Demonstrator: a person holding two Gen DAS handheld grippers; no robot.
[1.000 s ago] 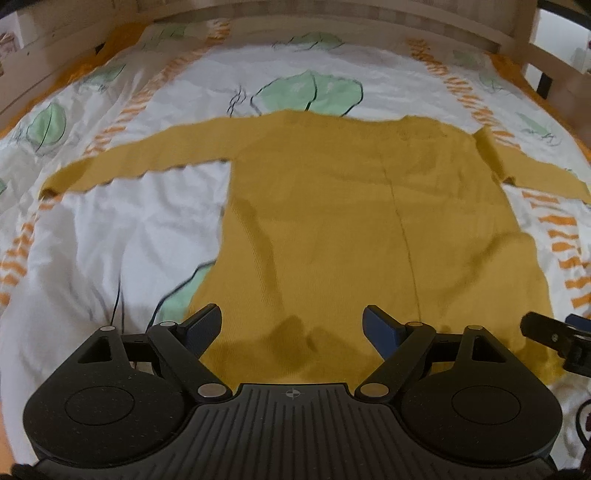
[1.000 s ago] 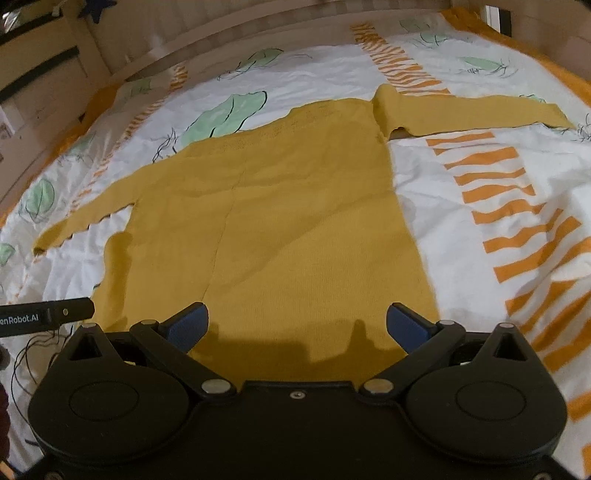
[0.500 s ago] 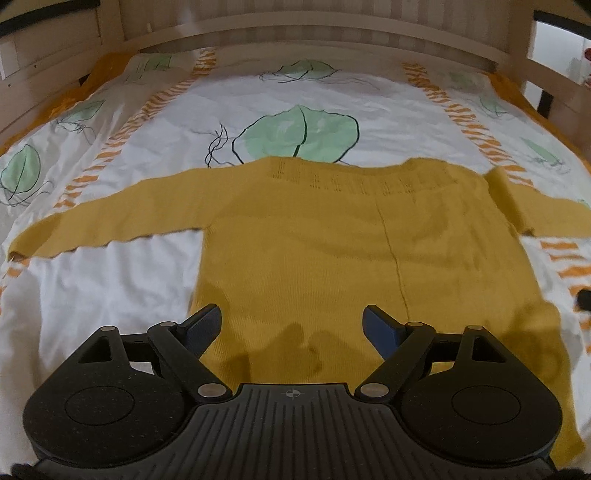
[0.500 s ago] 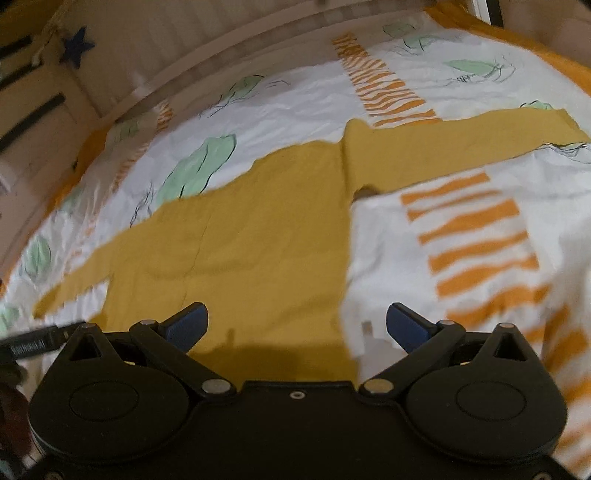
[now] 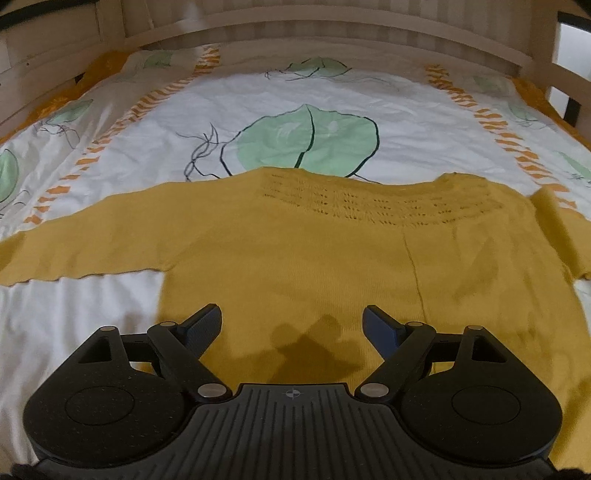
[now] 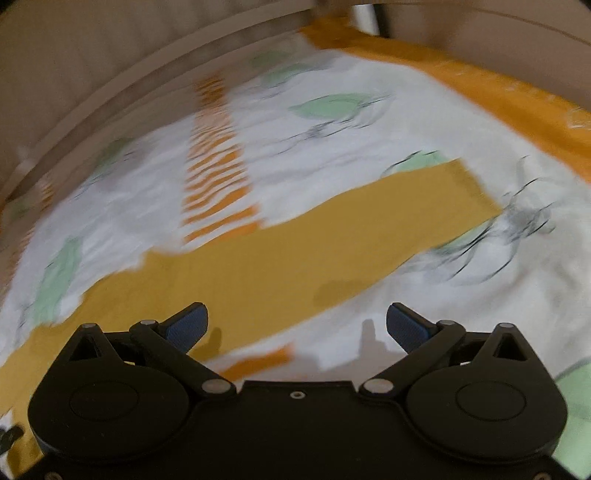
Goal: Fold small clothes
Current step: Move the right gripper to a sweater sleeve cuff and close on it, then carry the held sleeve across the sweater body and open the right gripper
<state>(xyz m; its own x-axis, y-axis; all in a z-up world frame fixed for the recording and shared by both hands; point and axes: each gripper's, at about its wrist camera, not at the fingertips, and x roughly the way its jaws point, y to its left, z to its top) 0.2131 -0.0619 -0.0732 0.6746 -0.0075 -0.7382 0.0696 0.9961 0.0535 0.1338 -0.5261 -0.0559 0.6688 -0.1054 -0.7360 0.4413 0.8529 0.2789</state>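
Note:
A small mustard-yellow knit sweater lies flat on the bed, neckline away from me, both sleeves spread sideways. My left gripper is open and empty, hovering over the sweater's body near its left side. My right gripper is open and empty, above the sweater's right sleeve, which runs from lower left to its cuff at upper right. The right wrist view is blurred by motion.
The sweater rests on a white bedsheet printed with green leaves and orange stripes. A pale wooden bed rail rings the far side. An orange sheet edge borders the bed on the right.
Both grippers have moved forward over the sweater toward the neckline. The right gripper has swung right, from over the body to over the right sleeve. Both jaws stay open.

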